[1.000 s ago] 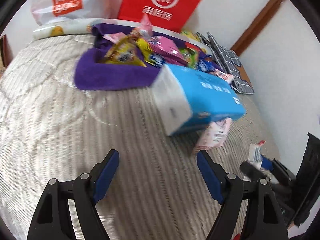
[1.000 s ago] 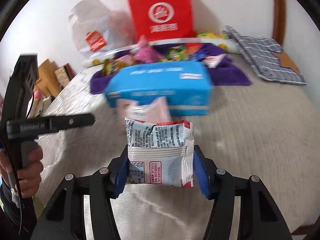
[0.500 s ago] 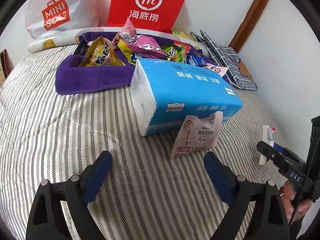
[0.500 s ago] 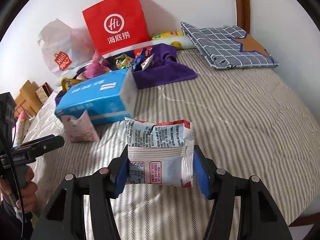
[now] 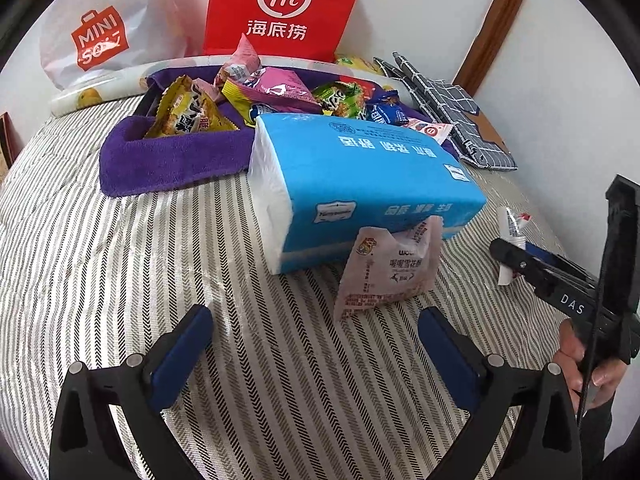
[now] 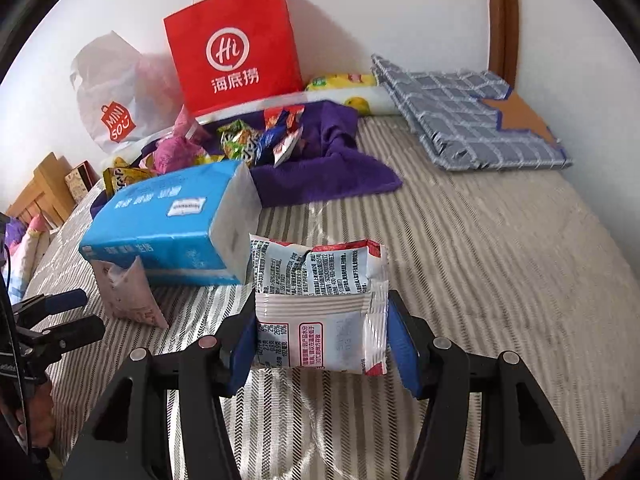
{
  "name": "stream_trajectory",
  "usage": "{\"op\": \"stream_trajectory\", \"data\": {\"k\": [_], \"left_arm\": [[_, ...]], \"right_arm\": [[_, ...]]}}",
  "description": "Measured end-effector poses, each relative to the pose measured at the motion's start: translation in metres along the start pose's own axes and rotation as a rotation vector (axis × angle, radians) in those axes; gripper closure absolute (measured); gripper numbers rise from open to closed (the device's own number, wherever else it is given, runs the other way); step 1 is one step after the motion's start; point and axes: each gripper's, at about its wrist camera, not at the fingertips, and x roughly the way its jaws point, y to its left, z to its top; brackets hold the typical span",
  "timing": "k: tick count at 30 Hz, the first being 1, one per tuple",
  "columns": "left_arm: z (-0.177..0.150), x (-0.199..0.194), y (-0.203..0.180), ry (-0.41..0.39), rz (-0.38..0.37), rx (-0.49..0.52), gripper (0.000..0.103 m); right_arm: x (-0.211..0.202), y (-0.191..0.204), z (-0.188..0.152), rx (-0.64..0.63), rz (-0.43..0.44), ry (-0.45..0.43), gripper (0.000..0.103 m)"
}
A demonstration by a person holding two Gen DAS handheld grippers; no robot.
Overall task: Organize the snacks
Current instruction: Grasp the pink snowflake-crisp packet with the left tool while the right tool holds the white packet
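My left gripper (image 5: 316, 322) hangs over the striped bed cover with its jaws opening wide and nothing between them. Just beyond it a pale pink snack packet (image 5: 386, 268) leans upright against a blue tissue pack (image 5: 360, 176). My right gripper (image 6: 322, 338) is shut on a white and red snack packet (image 6: 320, 304), held upright above the bed. In the left wrist view the right gripper (image 5: 516, 252) shows at the right edge with that packet (image 5: 510, 226). Several loose snacks (image 5: 280, 92) lie heaped on a purple towel (image 5: 168, 156) behind the tissue pack.
A red paper bag (image 5: 280, 4) and a white plastic shopping bag (image 5: 104, 32) stand against the wall. A folded grey checked cloth (image 6: 472, 120) lies at the back right. A wooden headboard (image 6: 40, 192) is at the left. A hand (image 5: 588, 364) grips the right handle.
The left jaws have spread wider and the left view has settled on the pink packet. The right gripper swung rightward with its packet, so the tissue pack now sits to its left.
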Motion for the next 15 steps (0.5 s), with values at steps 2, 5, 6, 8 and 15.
{"op": "stream_trajectory", "data": {"k": [2,5,6,8,15], "left_arm": [[0.001,0.0,0.002,-0.006,-0.01,-0.017,0.0],[0.001,0.001,0.002,-0.012,-0.006,-0.02,0.0],[0.001,0.001,0.0,-0.012,0.002,-0.014,0.0],[0.002,0.002,-0.001,-0.009,0.01,-0.008,0.0],[0.002,0.003,-0.003,-0.01,0.022,0.0,0.0]], "right_arm": [[-0.001,-0.002,0.001,0.009,0.006,-0.016,0.044],[0.003,0.0,0.0,0.0,-0.009,-0.001,0.044],[0.004,0.001,0.0,-0.003,-0.004,0.006,0.044],[0.002,0.0,0.0,0.001,-0.005,-0.001,0.044],[0.007,-0.015,0.003,0.07,0.039,0.022,0.044]]}}
